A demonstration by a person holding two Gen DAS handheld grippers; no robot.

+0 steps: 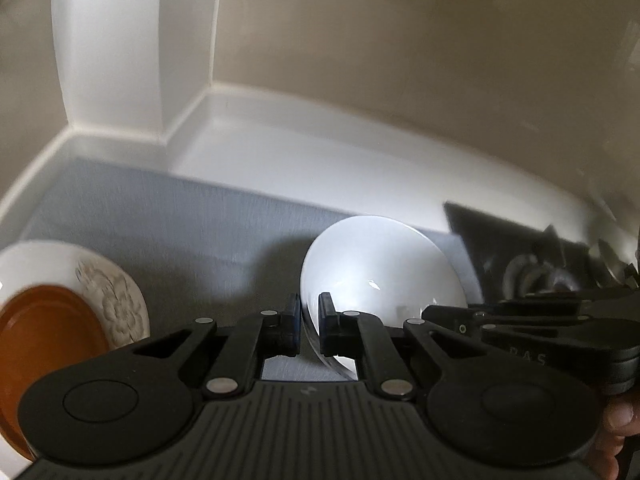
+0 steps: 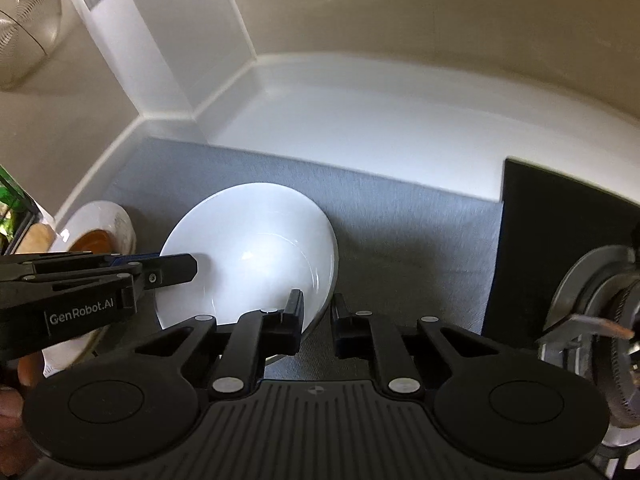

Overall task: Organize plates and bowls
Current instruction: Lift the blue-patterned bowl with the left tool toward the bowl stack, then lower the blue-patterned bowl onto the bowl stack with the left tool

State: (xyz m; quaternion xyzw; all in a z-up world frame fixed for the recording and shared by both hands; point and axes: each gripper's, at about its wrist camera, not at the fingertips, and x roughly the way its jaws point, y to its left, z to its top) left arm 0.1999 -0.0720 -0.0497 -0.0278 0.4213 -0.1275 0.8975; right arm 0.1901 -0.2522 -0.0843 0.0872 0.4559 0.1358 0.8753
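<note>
The left tongs (image 1: 309,322) pinch the rim of the white bowl (image 1: 384,264), which is tilted above the grey mat (image 2: 400,232). The right tongs (image 2: 318,322) stand narrow around the opposite rim; whether they press it I cannot tell. An orange bowl (image 1: 44,328) sits on a patterned plate (image 1: 116,296) near the tabletop's left edge.

Both views are fairly dim and soft, with light falling from the upper left onto the white ledge (image 2: 360,120) and leaving the grey mat (image 2: 400,240) in shade. The white bowl (image 1: 380,264) carries small glare spots and throws a dark shadow to its left. Motion blur smears the right edge of the left wrist view. Fisheye bending curves the walls, with black corners
</note>
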